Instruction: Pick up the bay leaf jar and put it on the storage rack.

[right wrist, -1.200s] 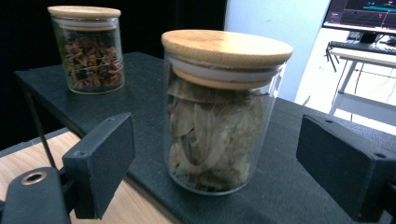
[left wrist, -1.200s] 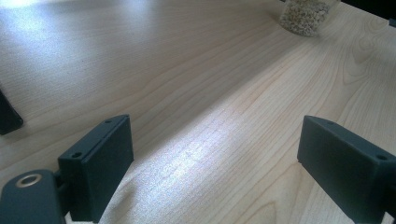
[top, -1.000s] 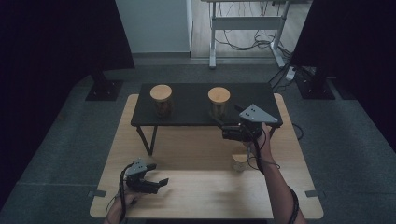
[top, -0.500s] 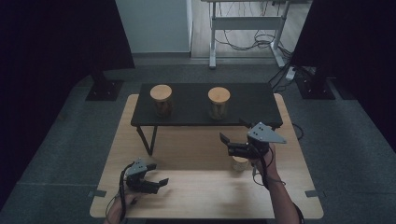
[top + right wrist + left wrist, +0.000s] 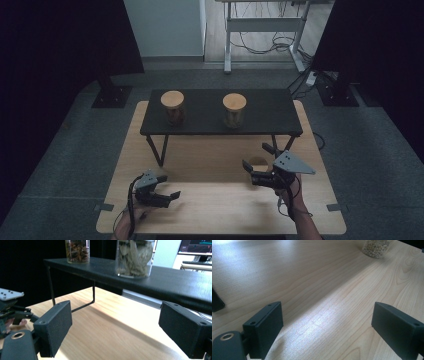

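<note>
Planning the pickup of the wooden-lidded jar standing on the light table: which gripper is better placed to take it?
Right. In the high view the right gripper, fingers open, is close by the jar. The left gripper, also open, sits at the table's near left, well away from the jar.

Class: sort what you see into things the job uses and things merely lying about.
Job: right gripper, left gripper, both open; table jar; left shelf jar; right shelf jar; black shelf.
Lying about: white desk frame; floor cables; monitor.
</note>
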A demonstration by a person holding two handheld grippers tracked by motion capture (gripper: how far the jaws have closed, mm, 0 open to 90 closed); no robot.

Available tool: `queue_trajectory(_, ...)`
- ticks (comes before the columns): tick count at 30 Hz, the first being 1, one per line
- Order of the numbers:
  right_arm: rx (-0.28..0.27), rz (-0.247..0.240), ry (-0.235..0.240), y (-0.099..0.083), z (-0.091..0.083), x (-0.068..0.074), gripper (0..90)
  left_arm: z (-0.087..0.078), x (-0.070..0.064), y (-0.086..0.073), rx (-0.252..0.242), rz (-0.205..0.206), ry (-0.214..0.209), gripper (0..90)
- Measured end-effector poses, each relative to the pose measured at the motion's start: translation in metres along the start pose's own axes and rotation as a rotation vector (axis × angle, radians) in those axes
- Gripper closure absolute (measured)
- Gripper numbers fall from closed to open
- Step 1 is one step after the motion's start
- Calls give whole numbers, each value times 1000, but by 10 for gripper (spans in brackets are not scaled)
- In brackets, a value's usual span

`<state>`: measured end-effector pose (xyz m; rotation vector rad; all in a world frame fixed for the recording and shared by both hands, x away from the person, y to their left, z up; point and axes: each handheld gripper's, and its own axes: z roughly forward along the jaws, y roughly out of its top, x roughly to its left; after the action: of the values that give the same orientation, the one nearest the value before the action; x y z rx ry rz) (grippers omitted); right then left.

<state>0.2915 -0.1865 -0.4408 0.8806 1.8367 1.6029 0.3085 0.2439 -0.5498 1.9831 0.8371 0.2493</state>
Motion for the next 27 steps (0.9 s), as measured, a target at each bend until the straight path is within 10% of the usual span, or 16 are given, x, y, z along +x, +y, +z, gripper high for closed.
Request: queue_trajectory(27,137,72,37,-77,-28,11,111,0,-1,0,4,6,-1,94)
